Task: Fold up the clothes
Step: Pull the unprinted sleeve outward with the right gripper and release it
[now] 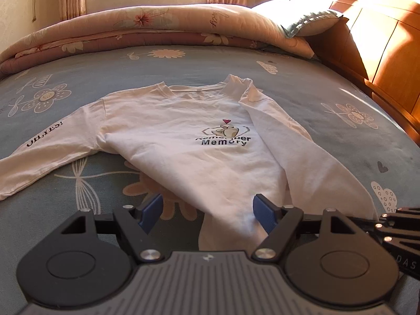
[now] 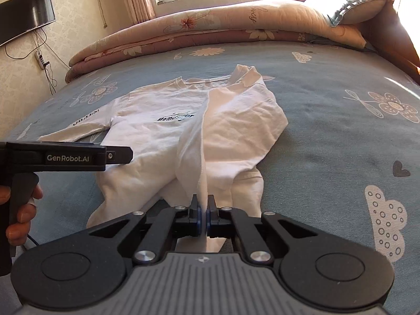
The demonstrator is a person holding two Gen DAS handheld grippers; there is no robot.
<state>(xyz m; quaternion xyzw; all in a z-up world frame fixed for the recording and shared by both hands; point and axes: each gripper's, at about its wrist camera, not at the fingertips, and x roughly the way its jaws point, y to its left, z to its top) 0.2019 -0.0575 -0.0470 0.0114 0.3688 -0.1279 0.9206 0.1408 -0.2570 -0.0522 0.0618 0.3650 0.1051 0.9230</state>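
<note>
- A white long-sleeved shirt [image 1: 183, 136] is spread face up on the blue flowered bedsheet [image 1: 341, 136], its collar toward the rolled quilt [image 1: 147, 29] and its hem toward the cameras.
- At the far left, one sleeve [image 1: 44, 155], printed with black lettering, is laid out flat on the sheet, away from the body of the shirt; it has not yet been folded in.
- The left gripper [image 1: 208, 211] is seen with its blue pads spread wide, the lower hem lying between them; no cloth is pressed, so nothing is held on that side.
- The fabric is judged to be light, thin and limp: wrinkles and soft ridges are visible, and no shape would be kept once it is lifted.
- A pinch at an edge or seam is judged best, since a single layer taken mid-panel would sag and drag.
- The other sleeve [image 1: 294, 141] has been laid down along the right side of the shirt.
- The right gripper [image 2: 204, 216] is pressed together on a raised ridge of the cloth near the hem, and the fabric is drawn up into a taut crease from the pinch toward the collar.
- Slipping is judged unlikely while the pads are clamped, but the cloth could bunch if only one corner is pulled.
</note>
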